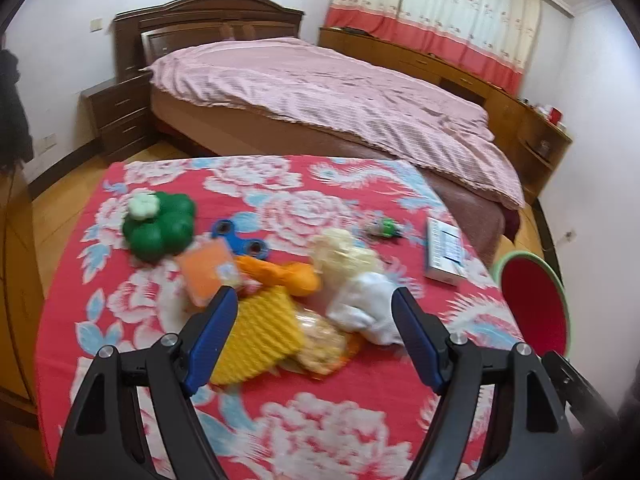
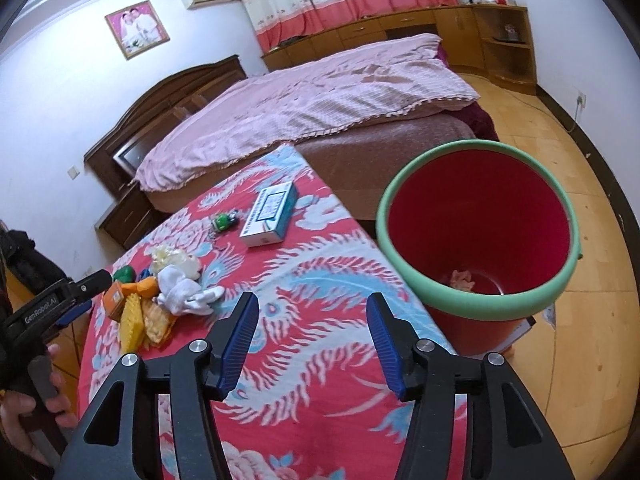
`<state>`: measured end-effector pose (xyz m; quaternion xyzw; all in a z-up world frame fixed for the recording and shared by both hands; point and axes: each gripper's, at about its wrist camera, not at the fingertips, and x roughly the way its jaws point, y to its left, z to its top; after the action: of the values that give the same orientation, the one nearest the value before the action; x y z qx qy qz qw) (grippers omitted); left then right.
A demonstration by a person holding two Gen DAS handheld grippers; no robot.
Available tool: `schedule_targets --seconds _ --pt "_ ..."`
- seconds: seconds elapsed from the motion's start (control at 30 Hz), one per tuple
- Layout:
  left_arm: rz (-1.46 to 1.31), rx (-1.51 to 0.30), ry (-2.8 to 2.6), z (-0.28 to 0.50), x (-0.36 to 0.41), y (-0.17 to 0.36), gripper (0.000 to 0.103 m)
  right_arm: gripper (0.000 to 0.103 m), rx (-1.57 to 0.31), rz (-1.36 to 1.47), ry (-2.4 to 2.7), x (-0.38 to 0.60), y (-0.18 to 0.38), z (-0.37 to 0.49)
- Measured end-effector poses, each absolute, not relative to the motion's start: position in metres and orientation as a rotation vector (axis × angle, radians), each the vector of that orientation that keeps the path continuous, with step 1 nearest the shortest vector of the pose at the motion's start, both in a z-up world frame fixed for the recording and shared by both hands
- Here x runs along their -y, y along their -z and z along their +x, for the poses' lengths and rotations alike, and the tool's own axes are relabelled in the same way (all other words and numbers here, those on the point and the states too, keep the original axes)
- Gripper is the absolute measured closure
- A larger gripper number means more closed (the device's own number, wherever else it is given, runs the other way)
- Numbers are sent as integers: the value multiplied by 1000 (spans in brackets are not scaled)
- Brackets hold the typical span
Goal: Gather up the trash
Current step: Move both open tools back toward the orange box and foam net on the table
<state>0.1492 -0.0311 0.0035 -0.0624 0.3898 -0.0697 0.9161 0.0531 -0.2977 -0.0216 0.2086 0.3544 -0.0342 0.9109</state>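
A pile lies on the red floral tablecloth (image 1: pixel 320 420): white crumpled cloth (image 1: pixel 364 304), a pale crumpled wad (image 1: pixel 340 252), a clear snack wrapper (image 1: pixel 320 344), a yellow ridged piece (image 1: pixel 260 332), an orange toy (image 1: pixel 288 274) and an orange packet (image 1: pixel 208 272). My left gripper (image 1: pixel 314 304) is open, just above the pile, with the yellow piece and the white cloth between its fingers. My right gripper (image 2: pixel 312 312) is open and empty over the cloth (image 2: pixel 320 360), left of the red bin with a green rim (image 2: pixel 476 312). The pile shows at left in the right wrist view (image 2: pixel 180 292).
A green toy pepper (image 1: pixel 160 224), a blue fidget spinner (image 1: pixel 240 236), a small green toy (image 1: pixel 384 228) and a white-blue box (image 1: pixel 444 252) lie on the table. The bin (image 1: pixel 532 296) stands off the table's right edge, holding a scrap. A pink-covered bed (image 1: pixel 320 92) is behind.
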Motion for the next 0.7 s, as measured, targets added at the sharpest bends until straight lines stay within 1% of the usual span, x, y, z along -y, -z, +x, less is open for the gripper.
schedule_targets --seconds 0.27,0.7 --pt "-154 -814 39 170 -9 9 24 43 -763 402 53 279 25 69" --pt "-228 -884 -34 207 -32 42 24 43 -812 374 41 263 36 88"
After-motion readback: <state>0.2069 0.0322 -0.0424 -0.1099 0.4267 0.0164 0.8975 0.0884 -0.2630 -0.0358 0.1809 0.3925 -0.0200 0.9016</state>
